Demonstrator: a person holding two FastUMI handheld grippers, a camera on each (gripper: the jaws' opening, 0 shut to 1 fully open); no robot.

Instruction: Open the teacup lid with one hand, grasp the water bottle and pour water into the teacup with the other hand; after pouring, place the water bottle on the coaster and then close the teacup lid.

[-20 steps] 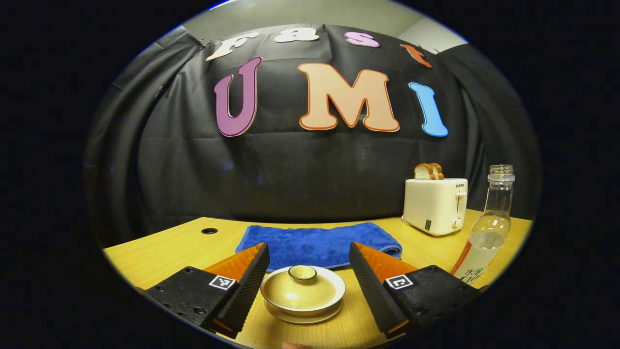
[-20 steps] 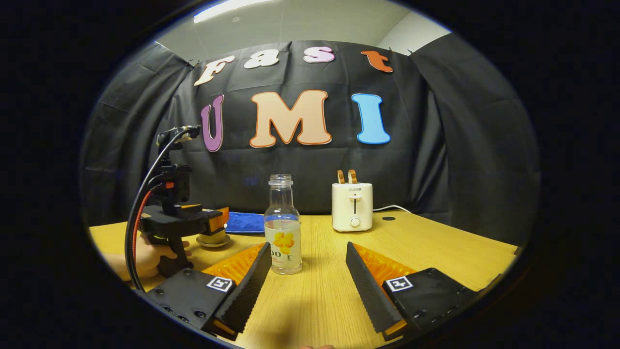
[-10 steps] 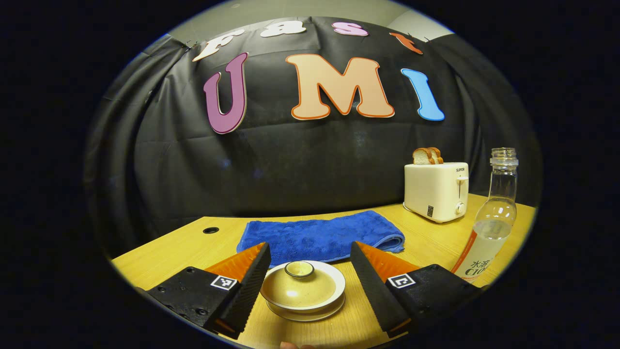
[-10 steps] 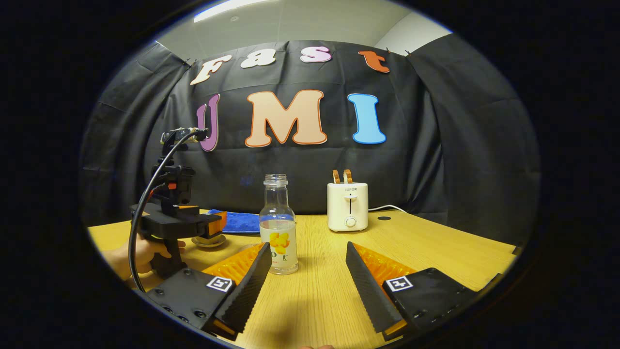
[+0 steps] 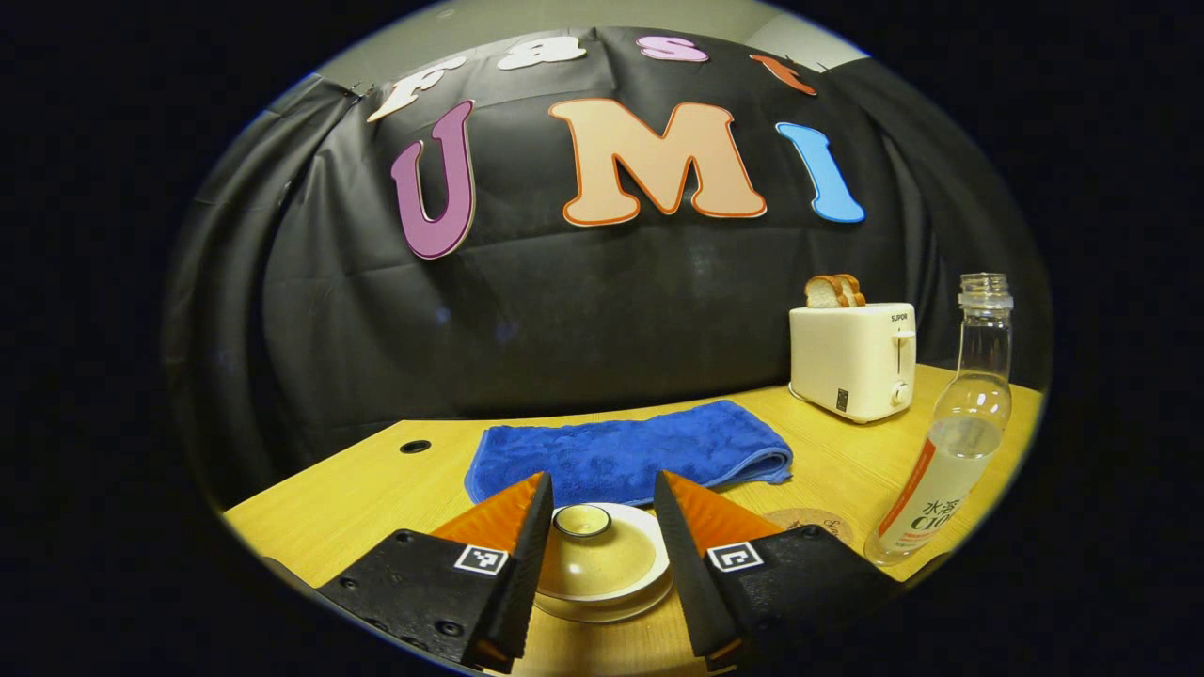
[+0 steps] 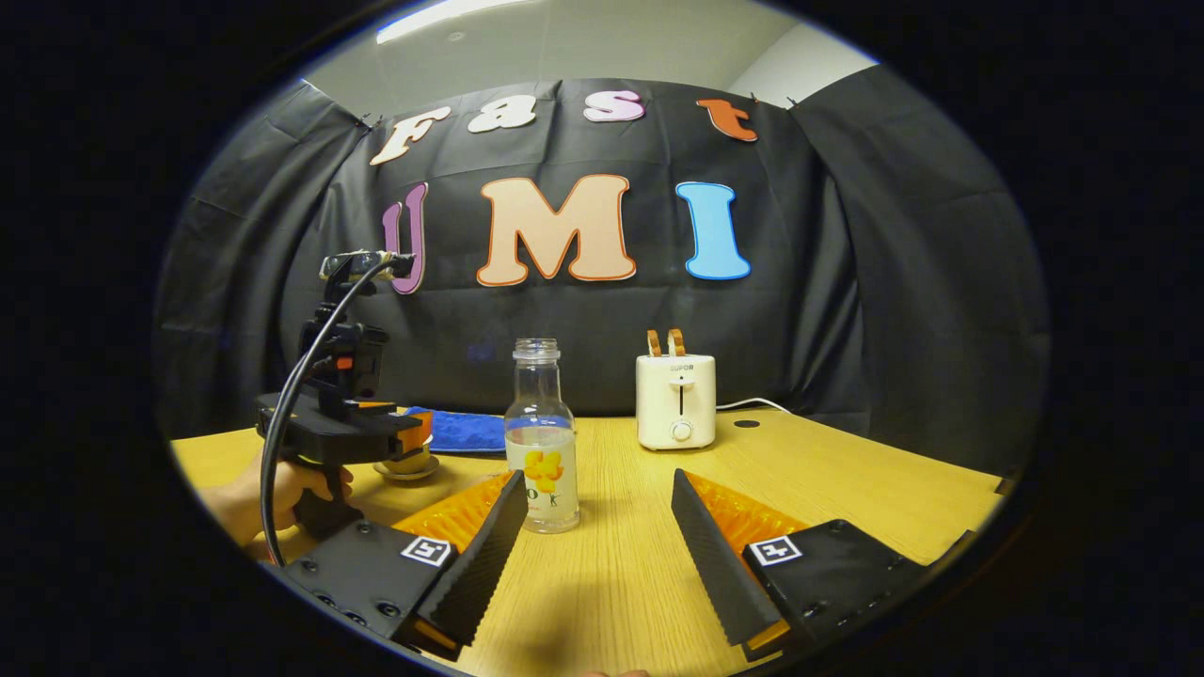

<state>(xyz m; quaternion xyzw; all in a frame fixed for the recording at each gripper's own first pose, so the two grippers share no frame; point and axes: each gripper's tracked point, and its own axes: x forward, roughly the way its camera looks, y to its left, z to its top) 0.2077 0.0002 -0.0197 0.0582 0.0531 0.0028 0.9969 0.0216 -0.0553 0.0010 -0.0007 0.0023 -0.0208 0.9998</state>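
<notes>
A cream teacup with its lid [image 5: 602, 562] sits on a saucer between the fingers of my left gripper [image 5: 600, 481]. The fingers stand narrowed around the lid's small knob [image 5: 582, 520]; a gap shows on the knob's right side. The clear water bottle [image 5: 948, 449], uncapped and partly filled, stands to the right, with a round coaster [image 5: 815, 521] lying flat between it and the cup. In the right gripper view the bottle [image 6: 541, 442] stands just beyond my right gripper [image 6: 597, 489], left of its centre line. That gripper is open, with nothing in it.
A folded blue towel [image 5: 625, 449] lies behind the cup. A white toaster [image 5: 854, 359] holding bread stands at the back right. The wooden table [image 6: 847, 480] stretches right of the bottle. A hand [image 6: 273, 489] holds the other gripper [image 6: 343, 434] over the teacup [image 6: 406, 463].
My left gripper's fingers have narrowed from wide open to close around the lid knob, and it moved slightly forward. The right gripper has shifted only slightly, staying open.
</notes>
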